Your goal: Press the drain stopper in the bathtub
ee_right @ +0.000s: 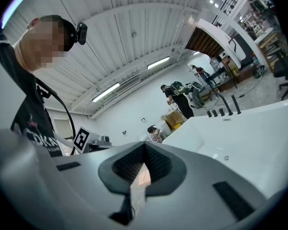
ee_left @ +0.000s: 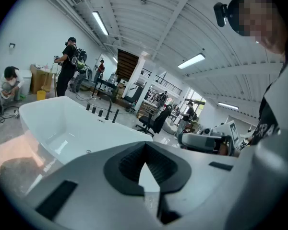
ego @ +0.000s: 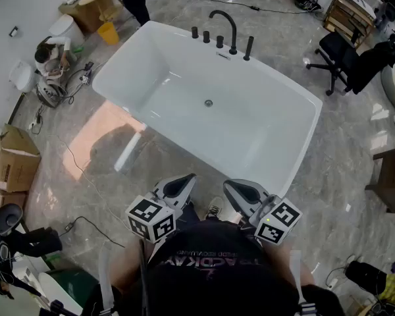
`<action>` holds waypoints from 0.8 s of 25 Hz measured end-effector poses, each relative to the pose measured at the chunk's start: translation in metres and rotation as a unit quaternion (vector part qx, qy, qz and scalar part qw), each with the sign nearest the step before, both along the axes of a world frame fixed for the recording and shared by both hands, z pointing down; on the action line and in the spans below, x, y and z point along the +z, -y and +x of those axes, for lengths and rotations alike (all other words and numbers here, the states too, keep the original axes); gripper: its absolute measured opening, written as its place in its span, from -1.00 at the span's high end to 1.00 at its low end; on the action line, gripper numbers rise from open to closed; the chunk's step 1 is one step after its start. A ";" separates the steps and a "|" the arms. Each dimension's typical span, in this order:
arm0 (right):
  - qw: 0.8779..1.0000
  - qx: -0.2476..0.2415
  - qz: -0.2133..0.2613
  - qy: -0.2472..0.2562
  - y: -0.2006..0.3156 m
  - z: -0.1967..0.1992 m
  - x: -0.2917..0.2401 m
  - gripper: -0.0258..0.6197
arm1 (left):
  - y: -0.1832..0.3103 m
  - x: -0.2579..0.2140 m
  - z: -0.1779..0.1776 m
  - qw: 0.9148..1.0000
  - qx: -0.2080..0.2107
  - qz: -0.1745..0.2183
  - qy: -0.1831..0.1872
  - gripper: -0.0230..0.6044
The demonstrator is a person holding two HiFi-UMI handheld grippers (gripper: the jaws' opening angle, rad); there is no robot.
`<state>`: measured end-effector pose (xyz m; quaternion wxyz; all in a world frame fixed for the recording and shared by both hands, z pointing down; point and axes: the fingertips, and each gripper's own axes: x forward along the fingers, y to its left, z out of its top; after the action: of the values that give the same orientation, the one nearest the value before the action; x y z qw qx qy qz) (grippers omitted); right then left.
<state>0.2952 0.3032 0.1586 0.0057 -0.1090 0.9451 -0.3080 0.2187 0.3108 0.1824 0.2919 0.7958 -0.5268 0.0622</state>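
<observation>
My left tool and right tool are both pinched closed and hold nothing. The drain stopper sits far off at 12 o'clock, low in the bathtub. It is small, so I might miss it when I reach, or bump the rim.

One bathtub with one drain stopper, one curved spout and four short black posts, two grippers (left gripper, right gripper), one office chair, one yellow bucket, and seemingly two cardboard boxes.
</observation>
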 end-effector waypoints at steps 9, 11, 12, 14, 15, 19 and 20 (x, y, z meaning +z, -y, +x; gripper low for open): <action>1.000 0.003 0.001 0.002 -0.002 -0.001 0.004 0.89 | -0.001 0.004 -0.001 1.000 0.004 0.000 0.001 0.91; 1.000 0.002 0.002 0.001 -0.004 -0.002 0.004 0.89 | -0.002 0.004 -0.001 1.000 0.005 0.000 0.002 0.91; 1.000 0.002 0.002 0.001 -0.004 -0.003 0.004 0.89 | -0.003 0.004 -0.002 1.000 0.004 0.001 0.001 0.91; 1.000 0.000 0.001 0.006 -0.005 -0.003 0.003 0.89 | -0.003 0.004 -0.002 1.000 0.003 0.001 0.000 0.91; 1.000 -0.004 0.001 0.012 -0.006 -0.003 0.001 0.89 | -0.003 0.004 -0.002 1.000 0.002 0.001 0.000 0.91; 0.999 -0.022 0.010 0.026 -0.010 -0.004 -0.006 0.88 | -0.002 0.004 -0.001 1.000 -0.001 -0.001 -0.002 0.91; 0.999 -0.026 0.014 0.024 -0.010 -0.004 -0.006 0.88 | -0.002 0.004 0.000 1.000 -0.001 -0.001 -0.002 0.91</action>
<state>0.2908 0.3135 0.1524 0.0223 -0.0772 0.9514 -0.2974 0.2184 0.3129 0.1869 0.2938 0.7950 -0.5272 0.0605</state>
